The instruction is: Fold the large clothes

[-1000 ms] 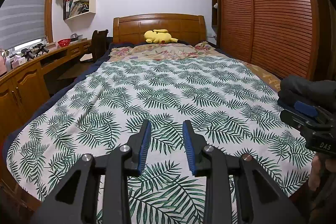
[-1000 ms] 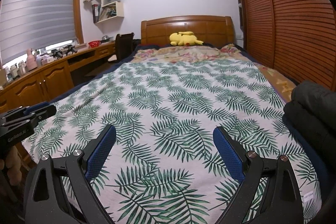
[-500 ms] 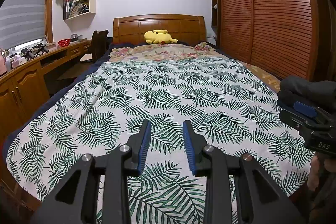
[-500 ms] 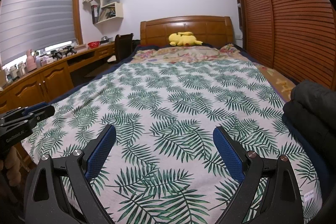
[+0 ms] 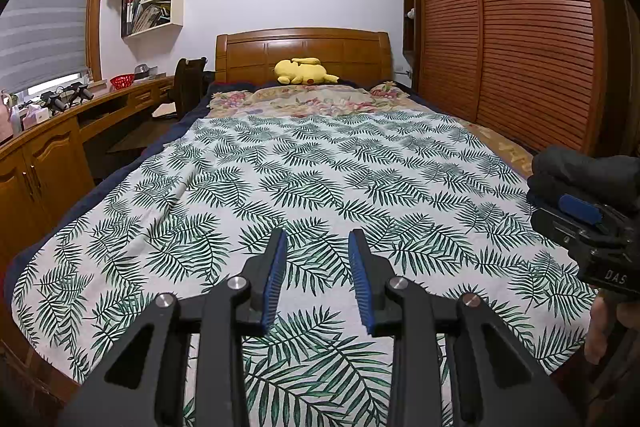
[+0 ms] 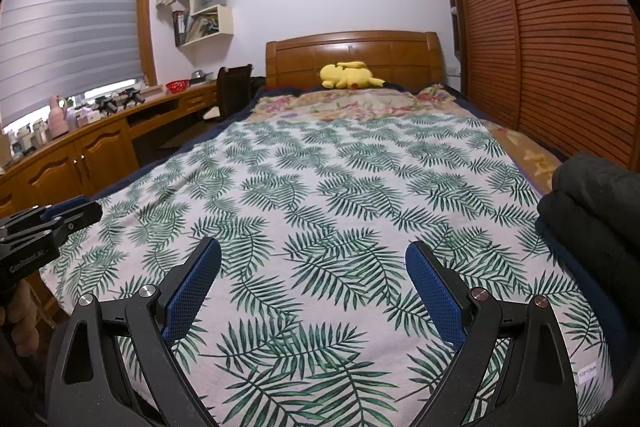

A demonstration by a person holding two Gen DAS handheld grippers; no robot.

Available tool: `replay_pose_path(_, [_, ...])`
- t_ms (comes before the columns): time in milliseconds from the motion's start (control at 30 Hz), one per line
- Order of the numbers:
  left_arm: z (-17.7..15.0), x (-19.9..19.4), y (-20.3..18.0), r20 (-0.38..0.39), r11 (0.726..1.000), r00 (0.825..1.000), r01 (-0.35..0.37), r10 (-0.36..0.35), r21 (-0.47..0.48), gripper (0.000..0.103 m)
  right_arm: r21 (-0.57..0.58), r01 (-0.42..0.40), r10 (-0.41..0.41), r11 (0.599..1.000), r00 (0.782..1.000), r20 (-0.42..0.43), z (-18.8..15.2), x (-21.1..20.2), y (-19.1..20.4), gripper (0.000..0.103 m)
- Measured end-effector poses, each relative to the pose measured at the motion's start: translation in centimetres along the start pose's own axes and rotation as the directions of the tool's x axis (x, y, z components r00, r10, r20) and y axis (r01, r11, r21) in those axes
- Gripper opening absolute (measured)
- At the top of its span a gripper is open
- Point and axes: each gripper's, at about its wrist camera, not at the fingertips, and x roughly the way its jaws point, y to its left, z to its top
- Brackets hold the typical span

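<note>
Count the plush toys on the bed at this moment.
1. A yellow plush toy lies at the head of the bed against the wooden headboard. Others could be hidden behind the dark folded clothing at the right edge.

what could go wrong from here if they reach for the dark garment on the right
1. The dark garment lies folded thick at the bed's right edge; a thin pinch may lift only its top layer and pull the stack apart.
2. It sits on the leaf sheet, so a low grab could catch sheet and garment together.
3. The left tool is only narrowly open, likely too tight for that bulk, while the right tool is wide open.
</note>
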Motion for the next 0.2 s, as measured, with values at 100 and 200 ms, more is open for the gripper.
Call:
replay_pose_path(100, [0.03, -0.02, -0.05, 0.002, 1.0, 1.0, 0.0, 0.0, -0.001, 0.031, 0.001, 0.0, 0.0, 1.0, 1.0, 0.001, 0.0, 0.01, -0.01, 0.095])
replay_pose_path(200, [0.06, -0.06, -0.08, 0.002, 1.0, 1.0, 0.001, -0.001, -0.002, 0.031, 0.001, 0.0, 0.0, 1.0, 1.0, 0.002, 0.07, 0.02, -0.04, 0.095])
